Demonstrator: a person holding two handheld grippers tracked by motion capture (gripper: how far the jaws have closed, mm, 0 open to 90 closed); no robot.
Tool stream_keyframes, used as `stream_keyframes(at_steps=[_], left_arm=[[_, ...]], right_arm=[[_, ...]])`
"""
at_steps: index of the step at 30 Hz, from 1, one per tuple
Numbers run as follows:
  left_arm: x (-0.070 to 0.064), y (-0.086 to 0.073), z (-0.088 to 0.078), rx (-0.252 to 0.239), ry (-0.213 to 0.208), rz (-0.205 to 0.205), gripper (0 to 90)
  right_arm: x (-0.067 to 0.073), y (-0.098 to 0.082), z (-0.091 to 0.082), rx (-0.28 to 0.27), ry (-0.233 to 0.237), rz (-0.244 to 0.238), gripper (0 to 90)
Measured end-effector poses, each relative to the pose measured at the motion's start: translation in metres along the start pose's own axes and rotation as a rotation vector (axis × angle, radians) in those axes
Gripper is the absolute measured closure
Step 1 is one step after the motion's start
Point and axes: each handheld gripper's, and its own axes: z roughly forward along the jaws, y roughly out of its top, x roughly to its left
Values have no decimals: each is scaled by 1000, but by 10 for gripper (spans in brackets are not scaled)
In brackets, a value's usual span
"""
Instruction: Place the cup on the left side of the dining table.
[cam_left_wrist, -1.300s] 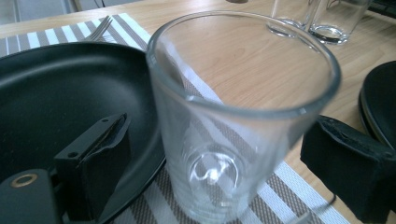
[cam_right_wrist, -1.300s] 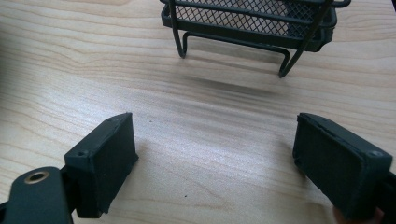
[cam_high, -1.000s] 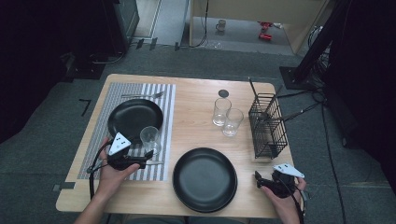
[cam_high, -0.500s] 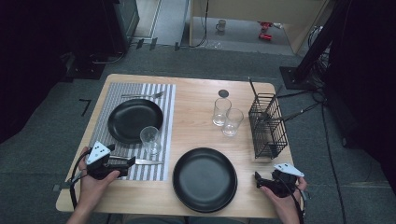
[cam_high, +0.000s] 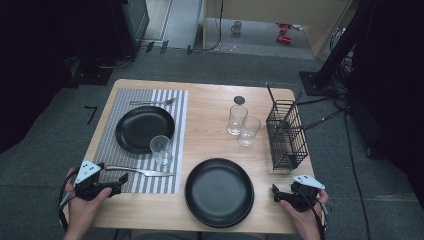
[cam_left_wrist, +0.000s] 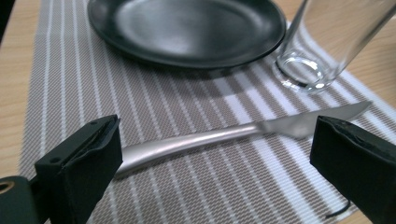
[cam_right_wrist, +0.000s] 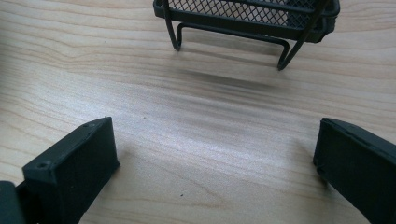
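A silver knife (cam_high: 141, 171) (cam_left_wrist: 224, 135) lies flat along the near edge of the striped placemat (cam_high: 107, 145). My left gripper (cam_high: 121, 180) (cam_left_wrist: 217, 133) sits at the mat's near left corner, open, its jaws standing on either side of the knife's handle end without pressing it. On the mat behind the knife are a black plate (cam_high: 145, 129) (cam_left_wrist: 187, 28) and an empty glass (cam_high: 161, 149) (cam_left_wrist: 308, 65). My right gripper (cam_high: 276, 193) (cam_right_wrist: 215, 140) rests low at the table's near right corner. Its jaws have just been opening and hold nothing over bare wood.
A second black plate (cam_high: 219, 192) lies at the front middle. Two glasses (cam_high: 237, 119) stand beside a black wire basket (cam_high: 286, 134) (cam_right_wrist: 247, 18) on the right. A fork (cam_high: 152, 102) lies at the mat's far edge, and a small dark disc (cam_high: 239, 100) sits behind the glasses.
My left gripper has drawn back to the left and toward the near table edge, away from the glass. The knife stays on the mat. The right hand has kept its place.
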Motion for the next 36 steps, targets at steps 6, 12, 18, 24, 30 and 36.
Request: stream_keyframes(at_steps=[6,12,18,24,30,36], left_arm=[[8,-11,-4,43,63,14,28],[19,-21,-5,94,109,12,27],[25,-24,-2,133,124,1,28],[25,-24,2,176,132,9,27],[25,-23,2,177,129,11,27],[25,-23,2,178,129,10,26]], right_arm=[[0,0,0,0,0,0,0],[0,0,0,0,0,0,0],[0,0,0,0,1,0,0],[0,0,0,0,2,-1,0],[0,0,0,-1,4,1,0],[0,0,0,-1,4,1,0]])
